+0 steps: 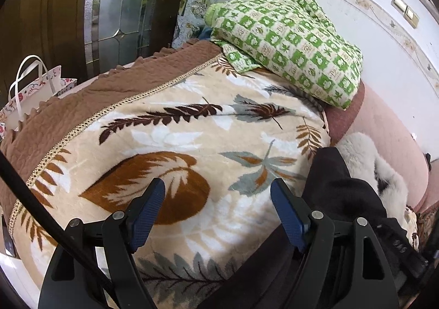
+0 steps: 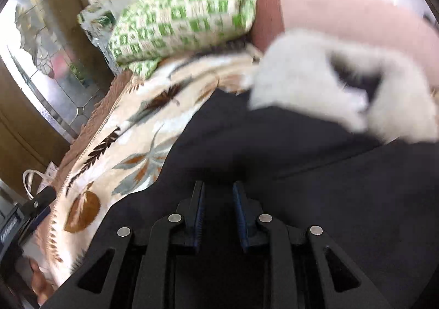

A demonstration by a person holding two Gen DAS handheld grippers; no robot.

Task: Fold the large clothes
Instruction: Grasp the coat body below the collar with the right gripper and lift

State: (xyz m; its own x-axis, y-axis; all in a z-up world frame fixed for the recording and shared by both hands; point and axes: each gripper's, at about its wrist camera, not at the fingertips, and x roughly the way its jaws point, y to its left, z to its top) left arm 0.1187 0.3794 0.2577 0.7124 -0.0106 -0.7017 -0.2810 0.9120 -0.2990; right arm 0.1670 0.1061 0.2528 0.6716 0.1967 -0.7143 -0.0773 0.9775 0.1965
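A large black garment [image 2: 288,150] lies on a bed covered by a cream leaf-print blanket [image 1: 178,130]. In the left wrist view the garment [image 1: 337,188] shows at the lower right, partly under the right finger. My left gripper [image 1: 218,195] is open and empty above the blanket. In the right wrist view my right gripper [image 2: 218,191] has its jaws close together over the black cloth; the dark fabric between them hides whether it is pinched. That view is motion-blurred.
A green-and-cream patterned quilt [image 1: 290,40] is heaped at the head of the bed. A white fluffy item [image 2: 329,89] lies beside the black garment. A paper shopping bag [image 1: 33,89] stands left of the bed. A wooden door with glass panel [image 1: 115,2] is behind.
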